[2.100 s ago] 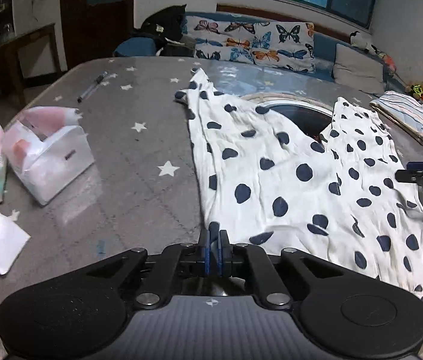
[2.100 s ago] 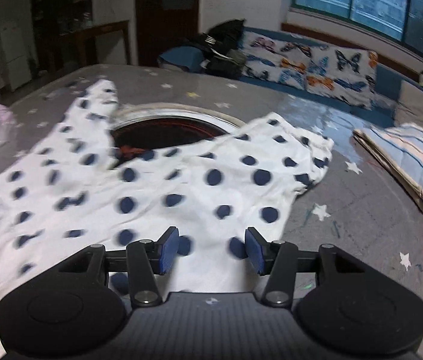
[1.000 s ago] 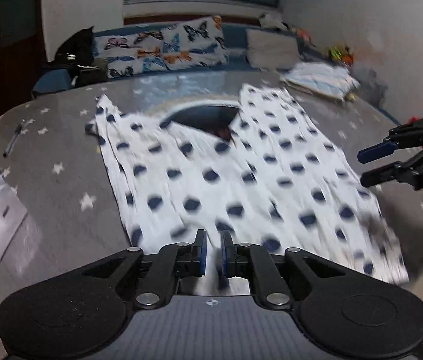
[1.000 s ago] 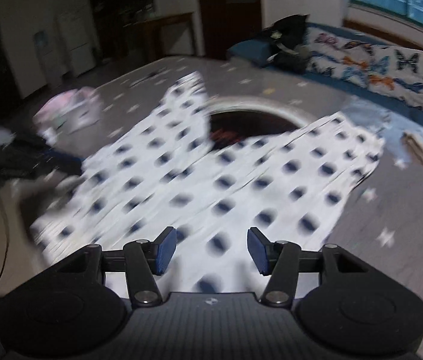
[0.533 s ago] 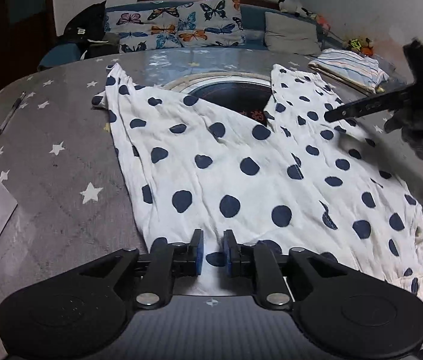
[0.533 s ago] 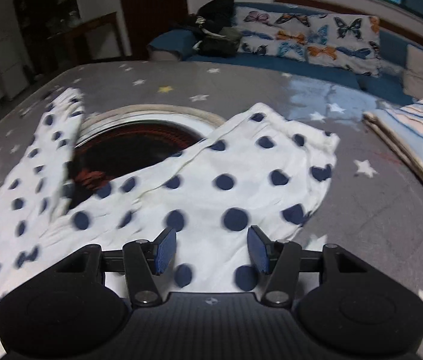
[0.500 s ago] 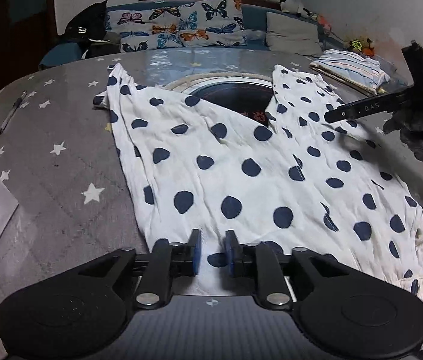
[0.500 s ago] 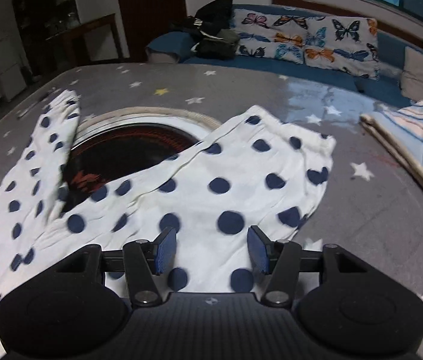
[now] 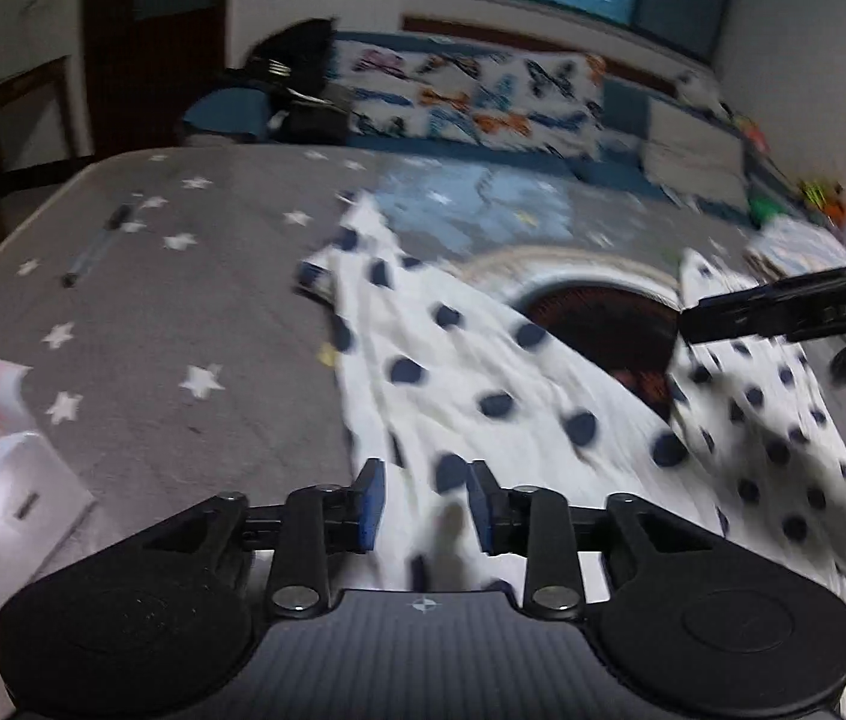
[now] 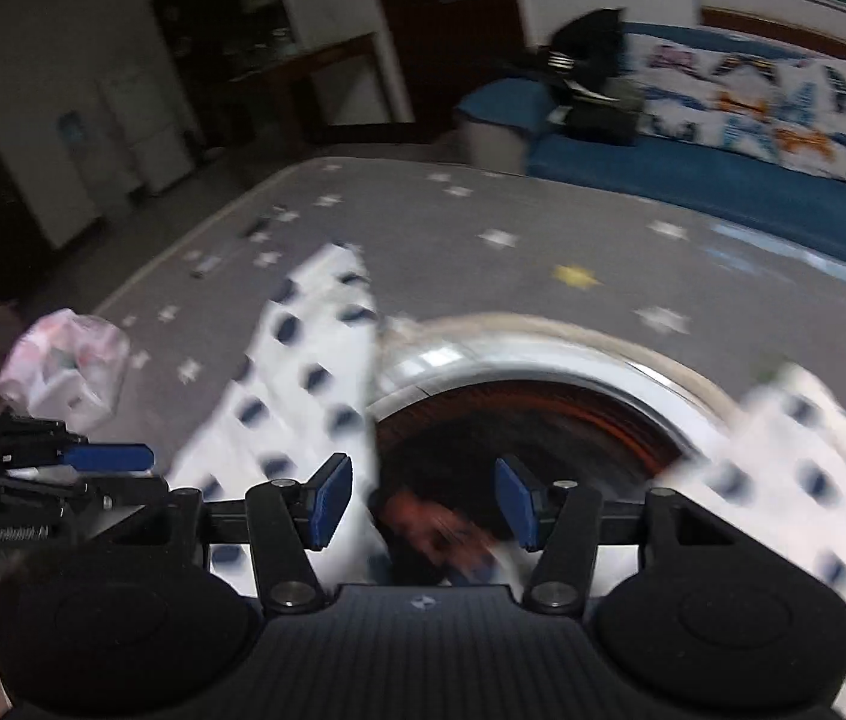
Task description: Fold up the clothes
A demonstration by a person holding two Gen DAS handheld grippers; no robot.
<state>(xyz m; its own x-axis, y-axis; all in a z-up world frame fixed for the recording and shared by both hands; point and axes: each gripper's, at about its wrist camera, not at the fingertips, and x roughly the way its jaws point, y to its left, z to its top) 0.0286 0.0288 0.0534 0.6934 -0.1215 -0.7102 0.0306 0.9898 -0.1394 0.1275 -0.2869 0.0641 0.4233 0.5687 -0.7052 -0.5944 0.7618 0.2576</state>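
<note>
The white dotted trousers (image 9: pixel 543 420) lie spread on the grey star table (image 9: pixel 195 300), filling the middle and right of the frame. The left gripper (image 9: pixel 426 504) is opening over the cloth, gripping nothing. The right gripper (image 10: pixel 423 501) is parted and empty too. To fold well, pinch 1 leg's edge and lift evenly.

The clothes (image 9: pixel 483 396) are white with dark blue dots. The table (image 9: pixel 195 300) is grey with little white stars. The far sofa (image 10: pixel 723 180) is blue, and its cushions (image 9: pixel 471 96) are white with blue and orange butterflies. Both grippers are black with blue pads (image 10: pixel 327 504).
</note>
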